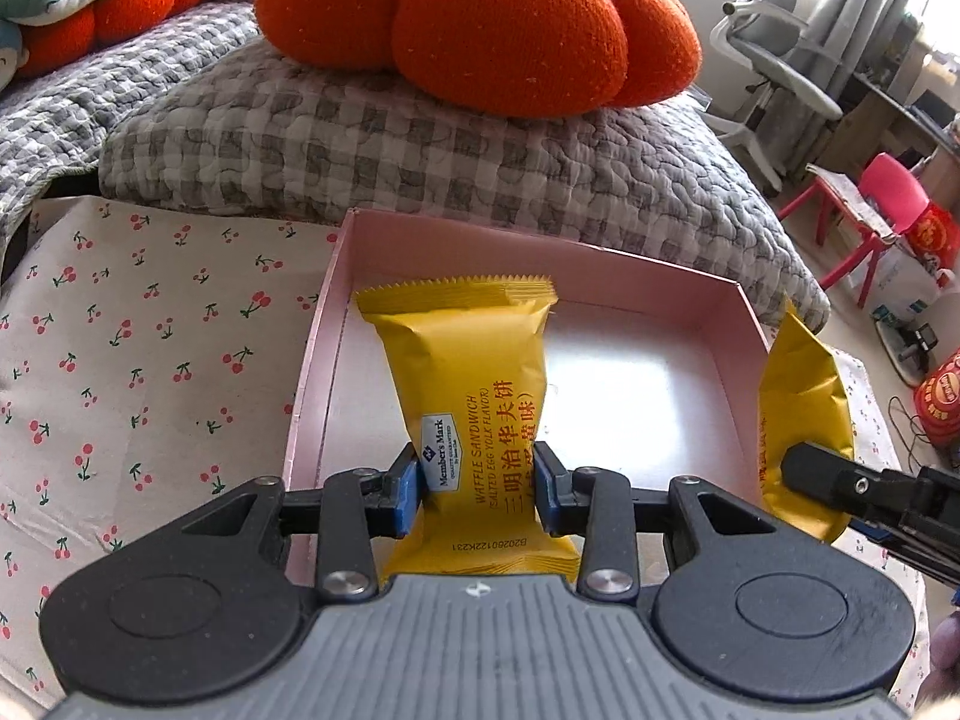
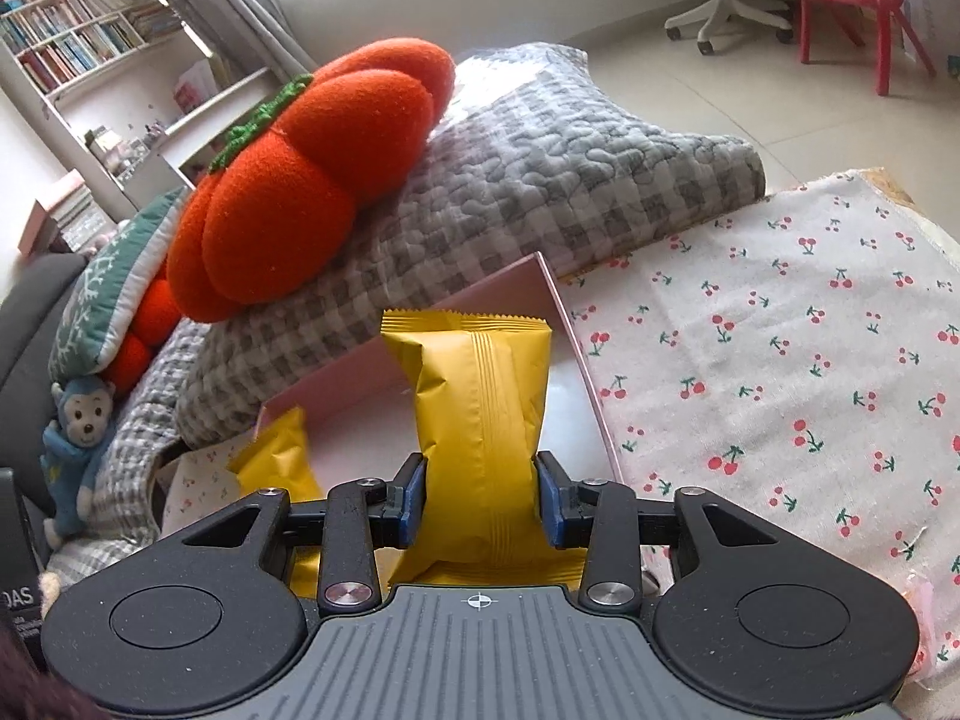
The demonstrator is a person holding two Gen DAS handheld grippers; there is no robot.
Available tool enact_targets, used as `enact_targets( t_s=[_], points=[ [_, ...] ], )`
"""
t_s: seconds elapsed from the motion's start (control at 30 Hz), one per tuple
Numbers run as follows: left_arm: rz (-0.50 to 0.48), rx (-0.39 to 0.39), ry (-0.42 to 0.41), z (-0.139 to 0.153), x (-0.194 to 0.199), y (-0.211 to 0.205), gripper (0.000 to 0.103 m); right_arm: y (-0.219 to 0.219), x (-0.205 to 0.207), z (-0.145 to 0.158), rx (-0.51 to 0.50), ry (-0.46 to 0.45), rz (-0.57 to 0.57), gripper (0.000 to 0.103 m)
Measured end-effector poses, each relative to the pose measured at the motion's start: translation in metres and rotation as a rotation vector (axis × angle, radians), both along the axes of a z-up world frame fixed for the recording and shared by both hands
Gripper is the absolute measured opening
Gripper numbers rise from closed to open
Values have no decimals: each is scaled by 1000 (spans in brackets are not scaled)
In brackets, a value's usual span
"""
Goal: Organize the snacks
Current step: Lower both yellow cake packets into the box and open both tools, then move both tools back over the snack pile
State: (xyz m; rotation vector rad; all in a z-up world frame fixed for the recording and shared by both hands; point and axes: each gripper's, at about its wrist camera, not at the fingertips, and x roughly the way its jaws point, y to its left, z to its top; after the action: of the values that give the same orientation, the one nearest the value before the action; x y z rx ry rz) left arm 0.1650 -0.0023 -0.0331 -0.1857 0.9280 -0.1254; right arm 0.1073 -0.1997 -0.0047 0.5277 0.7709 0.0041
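My left gripper (image 1: 478,489) is shut on a yellow waffle sandwich packet (image 1: 468,372), printed side up. The packet hangs over the left half of an open pink box (image 1: 636,294). At the box's right edge a second yellow packet (image 1: 804,396) is held by the other gripper, of which one black finger (image 1: 834,477) shows. In the right wrist view my right gripper (image 2: 480,495) is shut on that packet (image 2: 480,396), seam side up, above the pink box (image 2: 348,390). The left hand's packet (image 2: 279,456) peeks in at the lower left.
The box stands on a cherry-print cloth (image 1: 150,360) (image 2: 780,360). Right behind it lies a grey checked quilt (image 1: 420,150) with an orange pumpkin cushion (image 1: 492,24) on top. A red chair (image 1: 870,222) and an office chair (image 1: 774,72) stand on the floor beyond. A monkey toy (image 2: 78,444) sits at left.
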Motion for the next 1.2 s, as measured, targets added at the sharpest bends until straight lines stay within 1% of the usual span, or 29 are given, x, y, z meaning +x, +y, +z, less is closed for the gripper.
enact_targets(
  t_s=[0.03,0.07,0.1,0.17,0.2,0.3,0.4,0.57,0.73,0.8,0.87,1.03,1.2],
  points=[
    [-4,5,-5,1,-2,0,45,0,-1,1,4,-6,-8,40],
    [-6,11,-3,-1,1,3,61,-1,-1,2,13,-4,-9,44],
    [-3,20,-8,1,-1,2,69,-1,-1,3,27,-6,-4,54],
    [-3,28,-14,2,-2,1,72,-2,-3,6,39,-12,0,66],
    [-6,28,-10,3,-3,2,75,-1,-5,8,32,-15,-1,69],
    [-2,25,-10,9,-8,5,81,0,-9,14,22,-15,5,70],
    [-12,27,-20,15,-15,5,85,-1,-15,20,15,-17,7,76],
    [-32,28,-18,21,-29,5,90,1,-27,30,-30,-16,5,82],
    [-54,35,-17,26,-45,4,92,5,-44,40,-59,-10,30,82],
    [-61,47,-16,28,-51,4,95,5,-52,46,-70,-18,31,88],
    [-69,62,-6,29,-58,2,96,6,-62,53,-82,-30,36,91],
    [-88,50,-7,34,-79,6,101,9,-83,64,-104,-34,69,92],
    [-105,69,-3,36,-96,10,102,19,-101,68,-146,-17,107,93]
  ],
)
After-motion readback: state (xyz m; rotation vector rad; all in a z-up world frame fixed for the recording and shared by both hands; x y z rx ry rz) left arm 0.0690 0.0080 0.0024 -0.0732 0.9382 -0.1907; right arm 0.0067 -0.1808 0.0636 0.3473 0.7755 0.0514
